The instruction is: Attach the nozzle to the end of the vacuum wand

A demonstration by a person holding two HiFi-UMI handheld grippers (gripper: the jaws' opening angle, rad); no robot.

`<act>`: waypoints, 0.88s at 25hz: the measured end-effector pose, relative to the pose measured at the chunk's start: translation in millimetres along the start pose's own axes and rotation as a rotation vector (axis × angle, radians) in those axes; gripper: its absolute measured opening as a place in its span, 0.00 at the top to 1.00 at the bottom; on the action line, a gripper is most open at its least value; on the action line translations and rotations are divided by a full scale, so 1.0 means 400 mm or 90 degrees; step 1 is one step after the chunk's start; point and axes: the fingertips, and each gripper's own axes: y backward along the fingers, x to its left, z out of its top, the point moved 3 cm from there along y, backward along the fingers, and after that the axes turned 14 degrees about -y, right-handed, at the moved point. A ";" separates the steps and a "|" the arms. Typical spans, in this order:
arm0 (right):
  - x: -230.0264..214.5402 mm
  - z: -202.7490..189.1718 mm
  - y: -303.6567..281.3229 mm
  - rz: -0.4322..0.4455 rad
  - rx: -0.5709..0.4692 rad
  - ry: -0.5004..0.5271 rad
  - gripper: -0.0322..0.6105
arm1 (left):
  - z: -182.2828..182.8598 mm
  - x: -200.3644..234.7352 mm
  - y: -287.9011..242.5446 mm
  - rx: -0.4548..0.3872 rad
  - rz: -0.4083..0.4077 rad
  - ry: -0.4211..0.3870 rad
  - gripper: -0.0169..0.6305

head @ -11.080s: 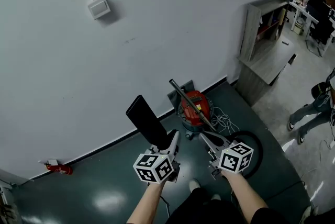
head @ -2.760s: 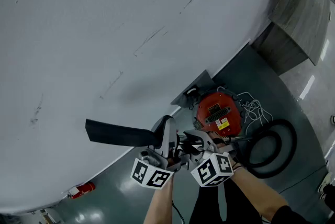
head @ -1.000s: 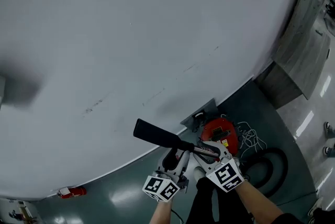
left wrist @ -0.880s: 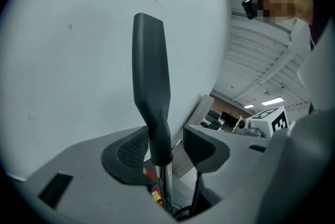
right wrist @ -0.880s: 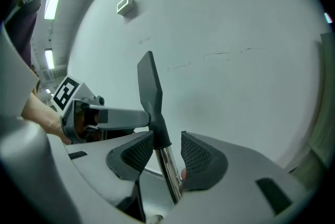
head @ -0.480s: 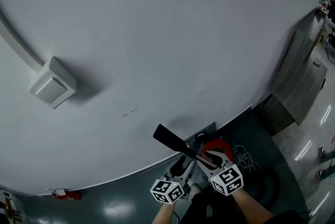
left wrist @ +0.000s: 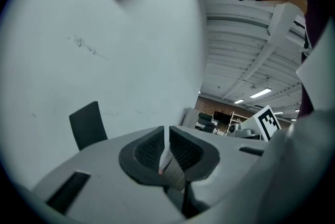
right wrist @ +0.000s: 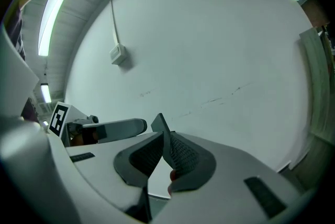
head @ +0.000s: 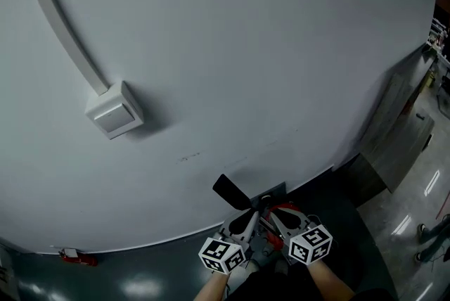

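Observation:
The flat black nozzle (head: 226,190) sits at the top end of the dark wand (head: 254,208), which slants down toward the red vacuum (head: 285,209), mostly hidden by the grippers. Just below the wand, my left gripper (head: 244,221) and right gripper (head: 275,217) point toward the wall side by side. Both sets of jaws have just been closing and nothing is between them. In the left gripper view the shut left gripper (left wrist: 167,134) has the nozzle (left wrist: 88,124) beyond it to the left. Past the shut right gripper (right wrist: 163,140), the nozzle (right wrist: 159,123) stands edge-on in the right gripper view.
A white wall fills most of the head view, with a switch box (head: 114,110) and its conduit (head: 67,32). A red extinguisher (head: 74,257) lies on the dark floor at the left. A grey cabinet (head: 394,131) stands at the right.
Both grippers have risen and their jaws have closed with nothing in them. The head view has tilted up the wall, bringing the switch box in. The nozzle stays on the wand.

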 end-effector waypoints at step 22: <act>0.067 0.113 -0.047 0.063 -0.051 -0.021 0.92 | 0.127 0.025 0.006 -0.067 0.003 -0.037 0.97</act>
